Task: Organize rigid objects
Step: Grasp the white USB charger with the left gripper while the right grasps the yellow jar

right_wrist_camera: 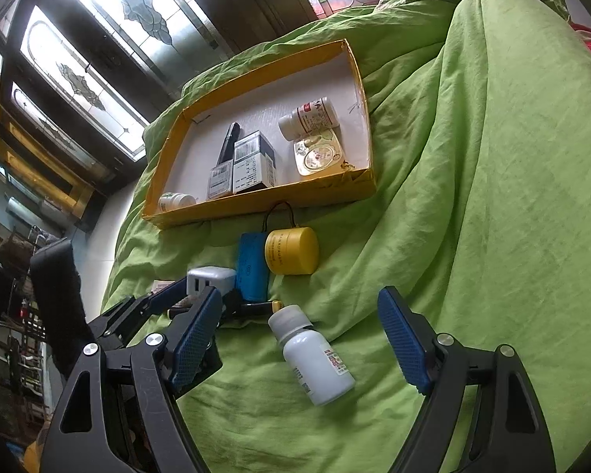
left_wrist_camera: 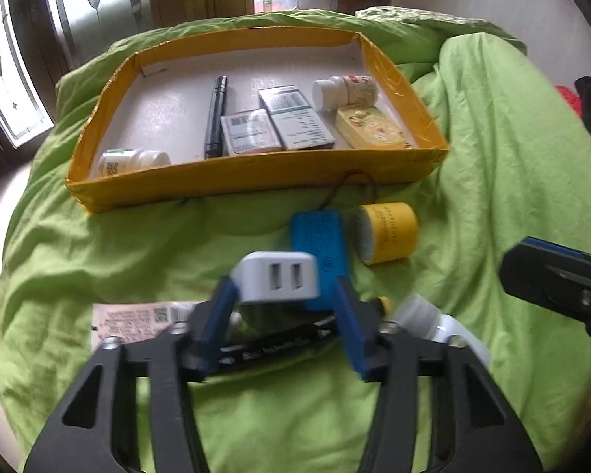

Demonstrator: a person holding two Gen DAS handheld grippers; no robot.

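Left tongs (left_wrist_camera: 281, 295) grip the charger (left_wrist_camera: 277, 278), lifted above the bed (left_wrist_camera: 98, 244), short of the tray (left_wrist_camera: 256, 175). Right tongs (right_wrist_camera: 299, 335) stand open over the white bottle (right_wrist_camera: 315, 358). Best carry the charger clear over the near wall; set it in bare space left of the pen (left_wrist_camera: 216, 116).

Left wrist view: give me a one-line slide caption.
Left gripper clamps a white USB charger above the green bedspread, facing the yellow tray of medicine boxes and bottles.
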